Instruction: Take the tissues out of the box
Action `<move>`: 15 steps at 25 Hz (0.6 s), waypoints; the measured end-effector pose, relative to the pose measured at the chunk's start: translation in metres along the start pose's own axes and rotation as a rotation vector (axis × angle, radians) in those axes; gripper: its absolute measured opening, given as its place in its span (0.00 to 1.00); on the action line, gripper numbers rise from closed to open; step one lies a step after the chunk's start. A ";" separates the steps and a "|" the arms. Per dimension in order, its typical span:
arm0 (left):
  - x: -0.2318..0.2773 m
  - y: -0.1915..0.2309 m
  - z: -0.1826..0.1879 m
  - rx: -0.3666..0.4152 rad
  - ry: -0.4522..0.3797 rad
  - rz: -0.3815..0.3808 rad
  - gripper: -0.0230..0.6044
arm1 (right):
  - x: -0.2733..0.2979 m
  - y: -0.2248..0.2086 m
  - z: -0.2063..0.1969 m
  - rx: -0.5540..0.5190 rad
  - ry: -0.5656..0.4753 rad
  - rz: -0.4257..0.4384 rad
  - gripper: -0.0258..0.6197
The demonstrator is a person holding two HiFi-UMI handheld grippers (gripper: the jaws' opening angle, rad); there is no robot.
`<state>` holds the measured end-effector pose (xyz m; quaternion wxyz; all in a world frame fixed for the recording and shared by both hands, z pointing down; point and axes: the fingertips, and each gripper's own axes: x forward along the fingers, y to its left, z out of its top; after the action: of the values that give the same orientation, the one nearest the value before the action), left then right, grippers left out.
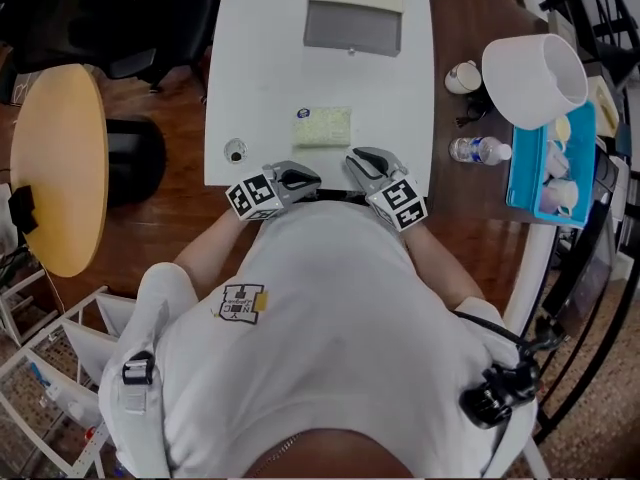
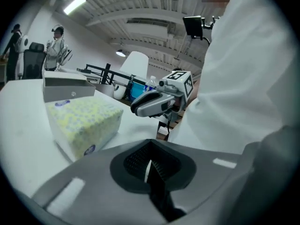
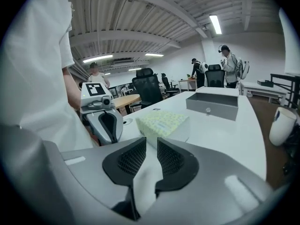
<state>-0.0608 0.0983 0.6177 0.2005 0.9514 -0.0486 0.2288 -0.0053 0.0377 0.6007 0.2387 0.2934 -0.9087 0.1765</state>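
Facing the tissue pack [image 1: 322,126] on the white counter [image 1: 260,68], nothing gripped yet.
My left claw [image 1: 305,180] was closed on nothing; my right claw [image 1: 360,158] stood apart, empty. The pack lay just ahead, between the two claws, its long axis side to side, about equally near each. The grey box [image 1: 353,26] sat well beyond; I couldn't tell its contents.

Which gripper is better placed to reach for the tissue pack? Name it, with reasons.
Right. The right gripper has jaws apart, aimed straight at the tissue pack; the left gripper has jaws together, the pack off to its side.
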 end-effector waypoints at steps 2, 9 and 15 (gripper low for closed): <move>0.011 0.002 -0.007 -0.019 0.007 0.008 0.04 | 0.002 0.009 -0.007 0.004 0.013 0.021 0.14; 0.017 0.012 -0.010 -0.034 0.022 0.013 0.04 | 0.002 0.014 -0.013 0.019 0.027 0.028 0.13; 0.010 0.022 -0.003 -0.058 0.008 0.042 0.04 | 0.002 0.009 -0.011 0.053 0.023 0.016 0.05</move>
<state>-0.0572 0.0797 0.6323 0.2233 0.9430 -0.0741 0.2352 -0.0083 0.0492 0.6093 0.2399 0.2903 -0.9032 0.2057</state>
